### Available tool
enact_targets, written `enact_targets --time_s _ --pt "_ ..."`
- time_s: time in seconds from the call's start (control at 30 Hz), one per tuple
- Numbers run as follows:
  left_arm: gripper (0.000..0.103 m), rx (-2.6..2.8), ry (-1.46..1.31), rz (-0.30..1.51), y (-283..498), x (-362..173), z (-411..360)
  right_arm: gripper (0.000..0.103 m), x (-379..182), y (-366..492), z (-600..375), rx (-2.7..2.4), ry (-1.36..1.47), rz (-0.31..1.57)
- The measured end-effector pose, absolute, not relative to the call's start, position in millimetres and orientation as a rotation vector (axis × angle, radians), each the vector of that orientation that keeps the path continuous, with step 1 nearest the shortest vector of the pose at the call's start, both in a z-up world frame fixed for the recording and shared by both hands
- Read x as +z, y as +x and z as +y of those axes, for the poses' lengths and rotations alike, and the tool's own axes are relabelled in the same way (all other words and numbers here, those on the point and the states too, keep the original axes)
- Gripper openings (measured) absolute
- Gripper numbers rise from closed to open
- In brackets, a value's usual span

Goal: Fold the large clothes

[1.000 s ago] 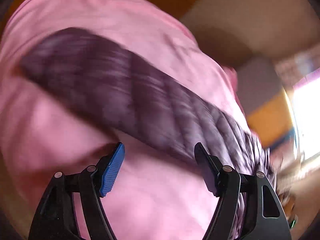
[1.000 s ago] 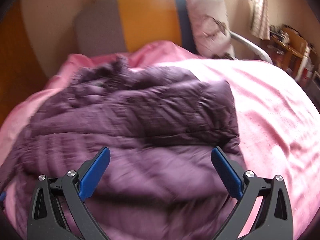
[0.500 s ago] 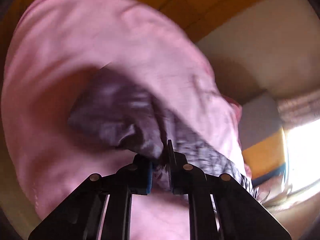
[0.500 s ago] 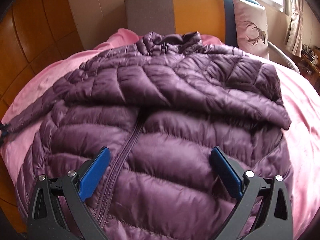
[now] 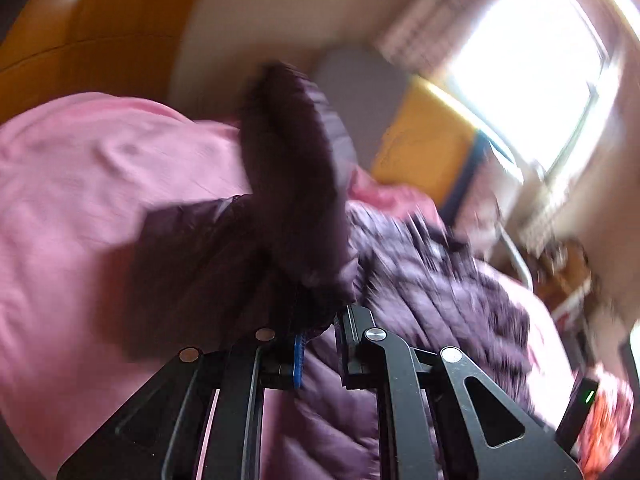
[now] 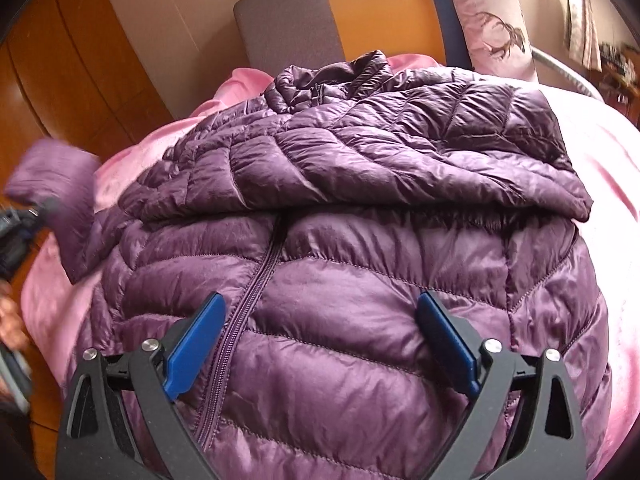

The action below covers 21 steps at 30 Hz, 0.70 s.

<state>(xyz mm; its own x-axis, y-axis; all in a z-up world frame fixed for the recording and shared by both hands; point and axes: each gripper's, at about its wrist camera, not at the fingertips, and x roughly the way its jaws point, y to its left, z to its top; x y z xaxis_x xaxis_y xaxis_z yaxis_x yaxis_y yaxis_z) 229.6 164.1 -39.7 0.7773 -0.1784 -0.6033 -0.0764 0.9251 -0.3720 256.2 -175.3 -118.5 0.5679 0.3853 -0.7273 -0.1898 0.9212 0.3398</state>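
Note:
A purple quilted puffer jacket [image 6: 360, 264] lies front up on the pink bed cover [image 6: 616, 208], zipper closed, collar toward the headboard. One sleeve is folded across its chest. My left gripper [image 5: 320, 332] is shut on the cuff of the other sleeve [image 5: 292, 184] and holds it lifted above the bed; that sleeve shows blurred at the left of the right wrist view [image 6: 56, 176]. My right gripper [image 6: 320, 328] is open and empty, hovering over the jacket's lower front beside the zipper.
A grey, orange and blue headboard [image 6: 360, 12] stands behind the bed with a deer-print pillow [image 6: 496, 28]. Wooden wall panels [image 6: 60, 80] run along the left. A window [image 5: 532, 52] and cluttered furniture [image 5: 568, 272] lie to the right.
My left gripper closed on the sleeve cuff and lifted it off the bed, swinging toward the jacket body. My right gripper stayed open and drew slightly closer over the jacket.

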Motion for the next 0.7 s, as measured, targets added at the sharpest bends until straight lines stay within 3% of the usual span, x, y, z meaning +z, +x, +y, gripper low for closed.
enact_targets --time_s 0.2,0.37,0.5,0.63,0.7 --pt "0.012 -0.151 -0.229 0.822 239.6 -80.6 91.3 0.084 -108.5 263.1 -194.8 0.398 0.387 0.918" --pt "0.02 -0.145 -0.187 0.852 238.5 -96.0 86.1 0.083 -96.8 276.4 -182.5 0.507 0.47 0.923" --pt "0.035 -0.146 -0.19 0.842 234.3 -90.9 91.5 0.083 -92.4 296.7 -145.9 0.636 0.523 0.956" --pt "0.037 -0.146 -0.199 0.839 230.3 -90.6 94.6 0.082 -103.3 321.8 -96.5 0.679 0.522 1.044" --pt "0.039 -0.149 -0.196 0.837 227.9 -89.8 95.1 0.066 -109.3 329.3 -79.2 0.697 0.525 1.083"
